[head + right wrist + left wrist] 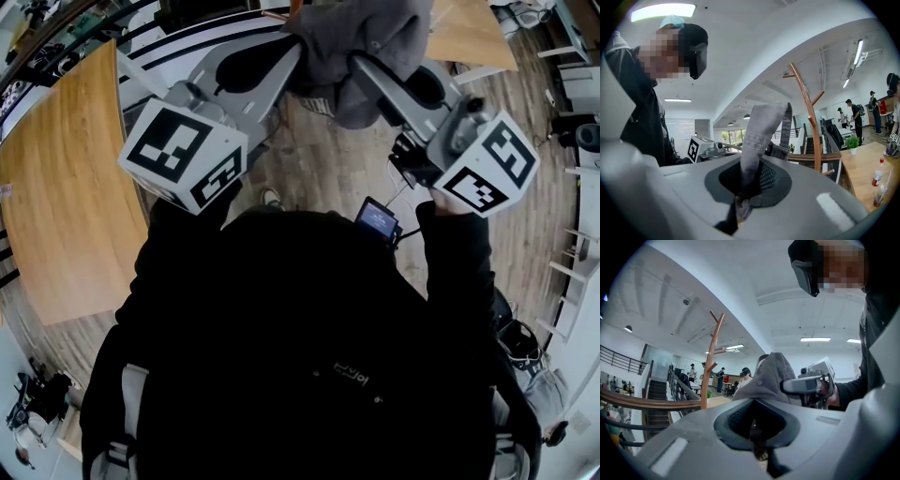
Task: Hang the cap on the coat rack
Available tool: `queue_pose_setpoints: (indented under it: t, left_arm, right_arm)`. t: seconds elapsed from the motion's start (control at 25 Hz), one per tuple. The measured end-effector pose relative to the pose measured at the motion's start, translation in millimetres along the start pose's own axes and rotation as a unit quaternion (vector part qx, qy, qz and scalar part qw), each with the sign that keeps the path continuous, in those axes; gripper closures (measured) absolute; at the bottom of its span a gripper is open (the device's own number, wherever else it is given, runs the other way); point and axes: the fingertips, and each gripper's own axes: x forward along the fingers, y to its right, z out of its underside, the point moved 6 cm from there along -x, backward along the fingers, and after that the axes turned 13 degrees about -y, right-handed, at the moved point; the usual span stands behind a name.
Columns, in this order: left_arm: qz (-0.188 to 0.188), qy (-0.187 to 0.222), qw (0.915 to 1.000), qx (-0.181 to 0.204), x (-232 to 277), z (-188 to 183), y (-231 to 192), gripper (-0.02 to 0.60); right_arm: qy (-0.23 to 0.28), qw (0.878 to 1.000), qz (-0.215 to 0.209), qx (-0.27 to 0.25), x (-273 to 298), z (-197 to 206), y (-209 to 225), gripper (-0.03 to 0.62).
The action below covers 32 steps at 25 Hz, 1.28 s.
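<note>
head view: grey cap (370,42) held up at the top of frame, between the two tools. left gripper (292,56) reaches its left edge, right gripper (361,67) its right side, and both point away from the person. below them are a plank floor (328,173) and a wooden table (66,206) off to the left. the rack does not show from here.

left gripper view: jaws together, pinching a dark bit of the cap's edge. the cap's grey crown rises just past the jaws, with the other tool gripping it on the far side. coat rack (712,357) stands upright to the left of the cap and apart from it, its bare pegs angled upward. several people (692,372) stand far back by a stair railing (656,401).

right gripper view: jaws closed on a grey band of the cap that runs straight up out of them. here the rack is right of the cap, not touching it. only this view shows another table top at the right edge.

containers: two bottles (878,177) stand on that table top, red-topped; contents cannot be made out. further back, a potted plant (853,140) holds green leaves.
</note>
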Motion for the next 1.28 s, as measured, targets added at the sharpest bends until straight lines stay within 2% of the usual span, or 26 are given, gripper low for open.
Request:
queue_pose_setpoints:
  t: [0.2,0.36,0.48,0.56,0.68,0.76,0.84,0.96,1.04,1.12,1.2,1.28]
  left_arm:
    - [0.003,0.004,1.0,-0.004,-39,-16,-15,0.58]
    - [0.004,0.0,0.9998,-0.021,-32,10,-23,0.58]
    - [0.006,-0.002,0.9998,-0.02,-38,3,-26,0.58]
    - [0.007,0.0,0.9998,-0.021,-68,-10,-39,0.58]
    - [0.005,0.003,0.9997,-0.025,-144,-17,-71,0.58]
    - [0.005,0.003,0.9996,-0.028,-181,-7,-78,0.58]
    - [-0.001,0.002,0.9996,-0.027,-186,5,-69,0.58]
    - [-0.024,-0.003,0.9995,-0.019,-140,12,-51,0.581]
    - [-0.033,-0.005,0.9993,-0.019,-76,17,-55,0.581]
    - [-0.044,-0.006,0.9988,-0.019,-13,16,-79,0.581]
    - [-0.057,-0.007,0.9982,-0.016,23,-4,-112,0.58]
    - [-0.067,-0.006,0.9976,-0.013,39,-38,-138,0.58]
  right_arm:
    - [-0.006,1.0,-0.001,-0.003,20,-31,-27,0.577]
    - [-0.019,1.0,-0.003,-0.005,34,-13,-22,0.577]
    - [-0.019,1.0,-0.001,-0.002,36,-20,-27,0.577]
    - [-0.024,1.0,-0.002,-0.003,52,-40,-48,0.577]
    - [-0.039,0.999,-0.005,0.001,105,-68,-100,0.577]
    - [-0.043,0.999,-0.009,0.01,127,-65,-130,0.577]
    - [-0.04,0.999,-0.018,0.011,125,-52,-137,0.577]
    - [-0.035,0.999,-0.032,0.002,94,-25,-97,0.577]
    - [-0.034,0.999,-0.042,-0.001,76,-3,-37,0.577]
    - [-0.033,0.998,-0.059,-0.008,75,9,32,0.577]
    - [-0.03,0.996,-0.078,-0.024,85,-5,80,0.577]
    - [-0.026,0.994,-0.095,-0.037,91,-34,110,0.577]
